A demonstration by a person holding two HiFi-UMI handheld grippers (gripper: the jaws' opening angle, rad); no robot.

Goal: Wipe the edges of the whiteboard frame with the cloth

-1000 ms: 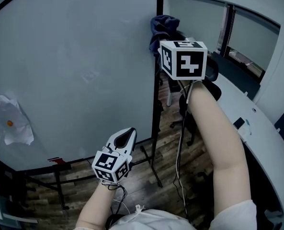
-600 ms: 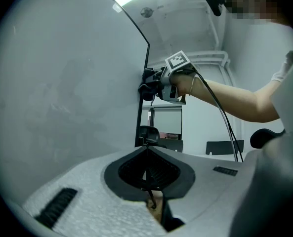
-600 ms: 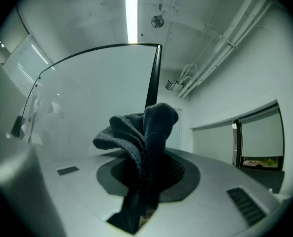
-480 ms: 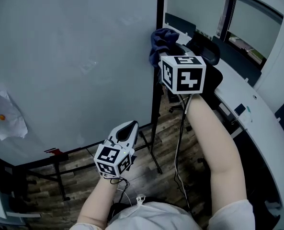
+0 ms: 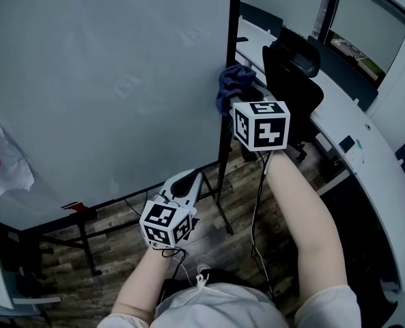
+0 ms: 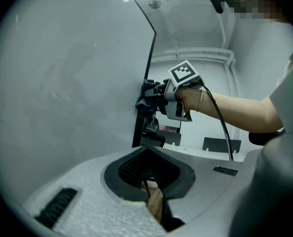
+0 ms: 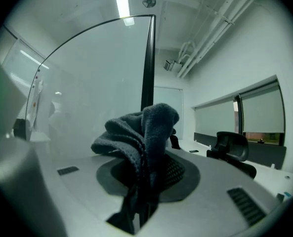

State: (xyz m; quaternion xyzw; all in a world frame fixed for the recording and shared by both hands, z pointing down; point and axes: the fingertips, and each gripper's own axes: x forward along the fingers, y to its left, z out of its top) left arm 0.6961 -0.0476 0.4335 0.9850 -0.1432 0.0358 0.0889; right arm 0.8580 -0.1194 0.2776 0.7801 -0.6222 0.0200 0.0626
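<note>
While the jaws of the right gripper [image 5: 245, 96] clamp the cloth [image 5: 233, 82] against the whiteboard frame [image 5: 224, 149] just ahead of them, wiping looks mid-course, lower upright and other edges probably left; left gripper [image 5: 183, 187] jaws closed, empty.

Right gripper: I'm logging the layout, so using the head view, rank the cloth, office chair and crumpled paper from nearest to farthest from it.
1. Cloth, clamped in the right gripper at the whiteboard frame, on its right edge.
2. Office chair, just to the right.
3. Crumpled paper, far left on the whiteboard.
</note>
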